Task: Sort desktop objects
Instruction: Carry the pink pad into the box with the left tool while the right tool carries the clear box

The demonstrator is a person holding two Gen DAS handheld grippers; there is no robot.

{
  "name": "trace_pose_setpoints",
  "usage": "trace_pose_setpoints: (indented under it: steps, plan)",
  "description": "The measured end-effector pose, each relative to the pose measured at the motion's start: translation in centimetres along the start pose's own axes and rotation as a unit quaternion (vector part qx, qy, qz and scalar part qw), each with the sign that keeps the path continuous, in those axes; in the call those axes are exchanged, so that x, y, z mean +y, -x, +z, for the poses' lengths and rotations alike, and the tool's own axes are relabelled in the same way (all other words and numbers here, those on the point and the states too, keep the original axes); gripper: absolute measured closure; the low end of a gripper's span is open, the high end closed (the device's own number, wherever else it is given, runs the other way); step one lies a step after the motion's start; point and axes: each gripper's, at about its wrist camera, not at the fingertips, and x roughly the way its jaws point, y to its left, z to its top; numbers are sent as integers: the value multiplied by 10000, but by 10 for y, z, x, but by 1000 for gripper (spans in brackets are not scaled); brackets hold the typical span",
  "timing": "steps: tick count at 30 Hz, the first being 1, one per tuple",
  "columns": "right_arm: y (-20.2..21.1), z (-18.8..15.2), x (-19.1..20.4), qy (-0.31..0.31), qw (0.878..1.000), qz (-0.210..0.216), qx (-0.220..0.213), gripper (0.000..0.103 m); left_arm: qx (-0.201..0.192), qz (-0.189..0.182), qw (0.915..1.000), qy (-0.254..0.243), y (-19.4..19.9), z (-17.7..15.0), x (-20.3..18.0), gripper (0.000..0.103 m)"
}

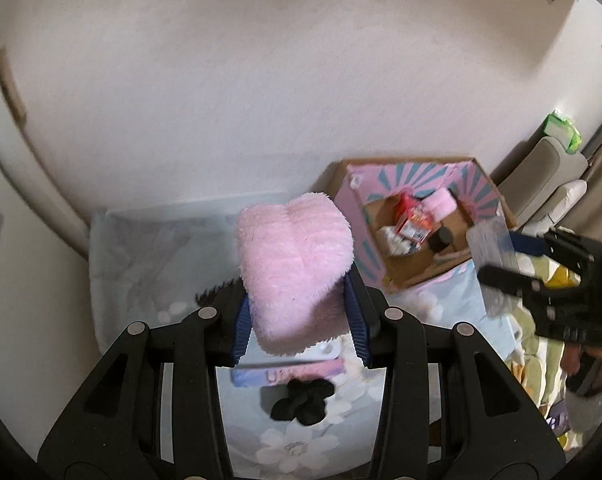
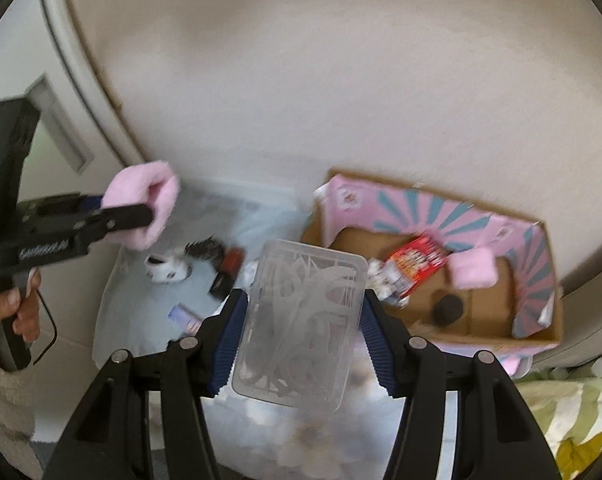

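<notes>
My left gripper (image 1: 297, 316) is shut on a fluffy pink pad (image 1: 295, 268), held up above the small table with its pale floral cloth (image 1: 141, 264). In the right wrist view that pink pad (image 2: 145, 204) shows at the left. My right gripper (image 2: 301, 328) is shut on a clear plastic box (image 2: 301, 320) full of thin white pieces, also in the air. From the left wrist view the clear box (image 1: 493, 248) shows at the right. An open cardboard box with pink and blue lining (image 2: 433, 256) stands at the back right.
In the cardboard box (image 1: 417, 216) lie a red packet (image 2: 415, 264), a pink block (image 2: 471, 274) and a dark round thing (image 2: 447, 308). On the cloth lie a black scrunchie (image 1: 303, 400), a pastel card (image 1: 289, 372), a white cup (image 2: 167, 270), a brush (image 2: 205, 250). Bedding (image 2: 573, 412) lies right.
</notes>
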Motion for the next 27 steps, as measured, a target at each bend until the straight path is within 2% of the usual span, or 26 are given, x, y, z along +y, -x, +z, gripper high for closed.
trace_pose_setpoints:
  steps: [5, 11, 19, 27]
  plan:
    - [9, 16, -41, -180, 9998, -85, -62, 50, -38, -82, 9998, -173, -4, 21, -32, 65]
    - [6, 22, -95, -302, 9992, -237, 94, 50, 84, -171, 9988, -460, -32, 44, -78, 65]
    - [-15, 15, -156, -353, 9978, -416, 389, 50, 379, -315, 9962, -717, -85, 64, -136, 65]
    - [-49, 0, -188, -370, 9962, -381, 685, 50, 820, -355, 9923, -857, -144, 64, -173, 65]
